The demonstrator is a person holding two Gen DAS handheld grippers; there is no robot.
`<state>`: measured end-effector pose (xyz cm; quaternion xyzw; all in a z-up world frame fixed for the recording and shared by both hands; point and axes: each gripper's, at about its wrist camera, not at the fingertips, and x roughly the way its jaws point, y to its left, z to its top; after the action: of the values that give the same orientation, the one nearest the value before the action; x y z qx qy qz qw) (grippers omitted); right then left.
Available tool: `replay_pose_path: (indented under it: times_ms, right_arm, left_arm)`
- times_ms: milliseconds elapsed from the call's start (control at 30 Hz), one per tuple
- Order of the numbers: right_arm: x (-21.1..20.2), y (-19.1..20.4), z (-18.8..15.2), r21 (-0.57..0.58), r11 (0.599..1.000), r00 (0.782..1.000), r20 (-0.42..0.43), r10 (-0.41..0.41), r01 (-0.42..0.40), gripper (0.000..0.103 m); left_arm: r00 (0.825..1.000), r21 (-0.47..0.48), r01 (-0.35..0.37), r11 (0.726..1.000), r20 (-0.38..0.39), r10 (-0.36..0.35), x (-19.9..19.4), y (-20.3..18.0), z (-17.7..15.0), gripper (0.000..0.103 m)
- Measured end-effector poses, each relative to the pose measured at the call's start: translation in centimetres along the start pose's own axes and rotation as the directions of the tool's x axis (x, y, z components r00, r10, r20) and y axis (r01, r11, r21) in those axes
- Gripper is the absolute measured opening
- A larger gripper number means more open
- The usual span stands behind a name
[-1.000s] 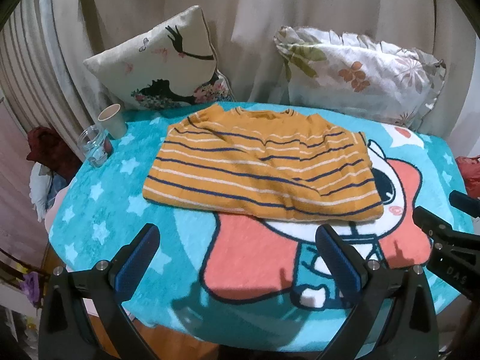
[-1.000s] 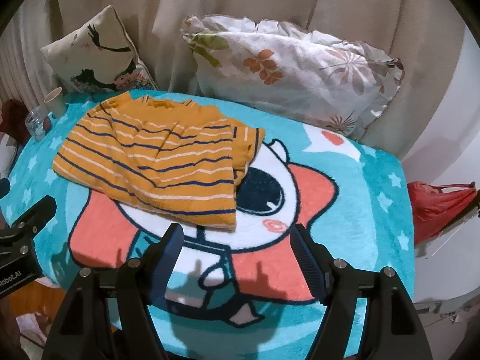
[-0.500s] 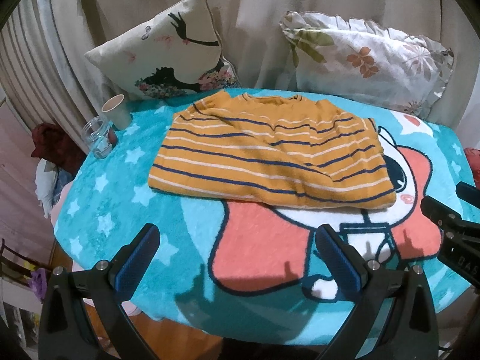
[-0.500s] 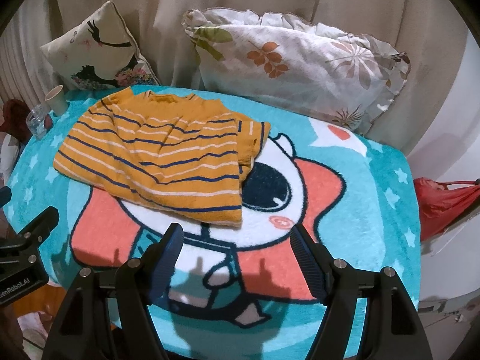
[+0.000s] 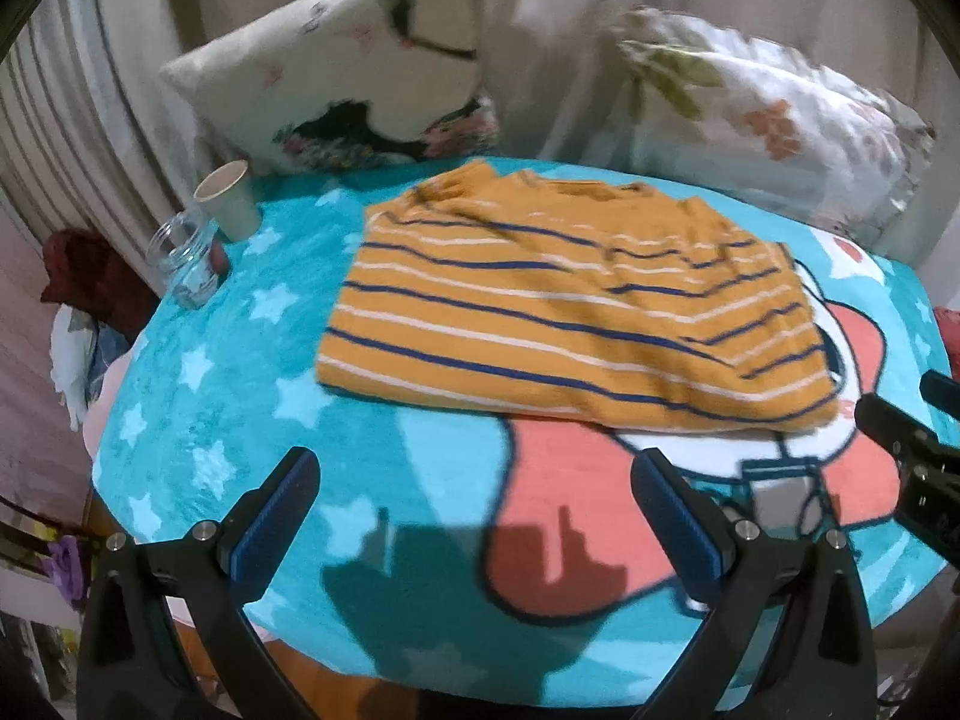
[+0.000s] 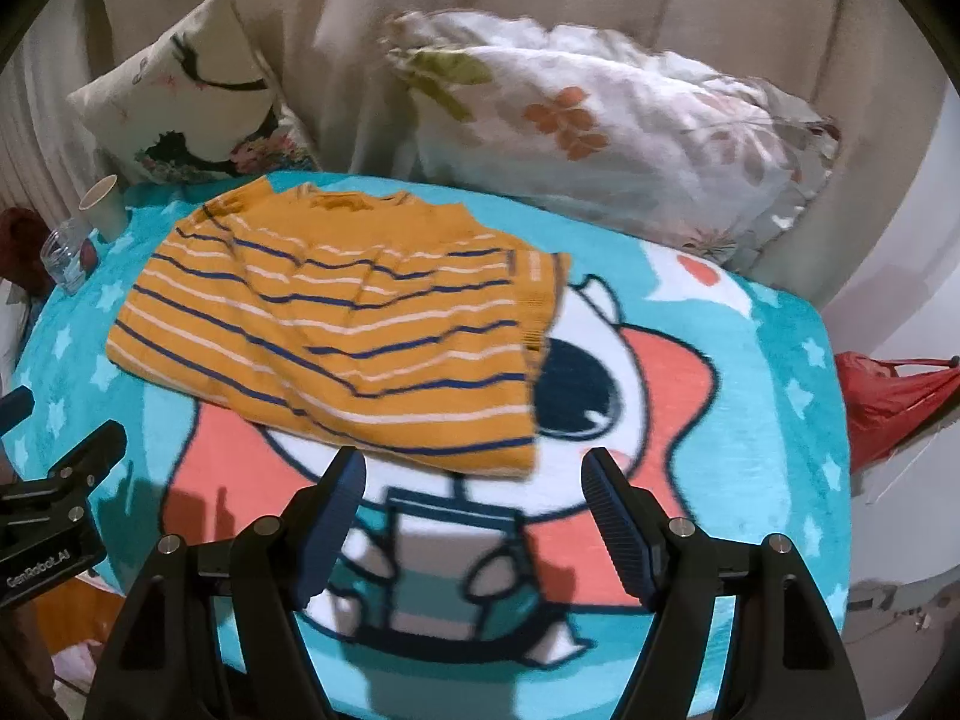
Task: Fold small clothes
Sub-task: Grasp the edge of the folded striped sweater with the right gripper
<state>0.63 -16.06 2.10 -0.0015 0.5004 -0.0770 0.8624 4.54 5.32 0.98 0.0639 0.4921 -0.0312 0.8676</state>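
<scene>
As both cameras have edged nearer, the mustard-yellow striped knit shirt [image 5: 570,312] lies half-folded, left gripper [image 5: 474,516] and right gripper [image 6: 474,510] wide and empty, suggesting another fold.

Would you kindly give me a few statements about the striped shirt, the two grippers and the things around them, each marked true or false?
1. The orange striped shirt lies on the teal cartoon blanket. True.
2. The left gripper is shut on the shirt's hem. False: it is open, short of the shirt and holding nothing.
3. The right gripper is open, near the shirt's closest edge. True.
4. The paper cup stands on top of the shirt. False: it stands on the blanket beside the glass jar, apart from the shirt.
5. Two pillows, the bird pillow and the floral pillow, lean up behind the blanket. True.
</scene>
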Motion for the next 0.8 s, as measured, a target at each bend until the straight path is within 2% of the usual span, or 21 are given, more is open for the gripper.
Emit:
replay_pose_path:
  times_ms: [167, 300, 400, 500, 700, 800]
  right_arm:
    - [1.5, 5.9, 1.5, -0.049, 0.998, 0.999, -0.043, 0.028, -0.030, 0.078]
    - [3.2, 10.9, 2.7, -0.072, 0.992, 0.992, -0.082, 0.097, -0.103, 0.078]
    - [5.7, 14.7, 4.0, -0.068, 0.977, 0.973, -0.124, 0.195, -0.204, 0.078]
    - [8.5, 17.9, 5.6, -0.054, 0.964, 0.957, -0.154, 0.248, -0.259, 0.078]
    - [12.6, 23.8, 8.7, -0.090, 0.948, 0.944, -0.161, 0.289, -0.306, 0.078]
    - [14.3, 27.0, 10.2, -0.161, 0.956, 0.965, -0.131, 0.226, -0.245, 0.078]
  left_arm:
    - [0.999, -0.043, -0.017, 0.999, -0.034, 0.015, 2.5, 5.8, 1.1, 0.103]
    - [0.997, -0.086, -0.045, 0.995, -0.069, 0.039, 4.8, 10.8, 1.6, 0.103]
    - [0.993, -0.129, -0.056, 0.990, -0.108, 0.042, 6.5, 14.6, 1.5, 0.103]
    - [0.991, -0.169, -0.059, 0.984, -0.130, 0.038, 7.6, 17.9, 1.1, 0.103]
    - [0.985, -0.227, -0.070, 0.971, -0.167, 0.032, 9.1, 22.4, 0.0, 0.103]
    - [0.984, -0.245, -0.065, 0.967, -0.177, 0.022, 9.4, 23.8, -0.3, 0.103]
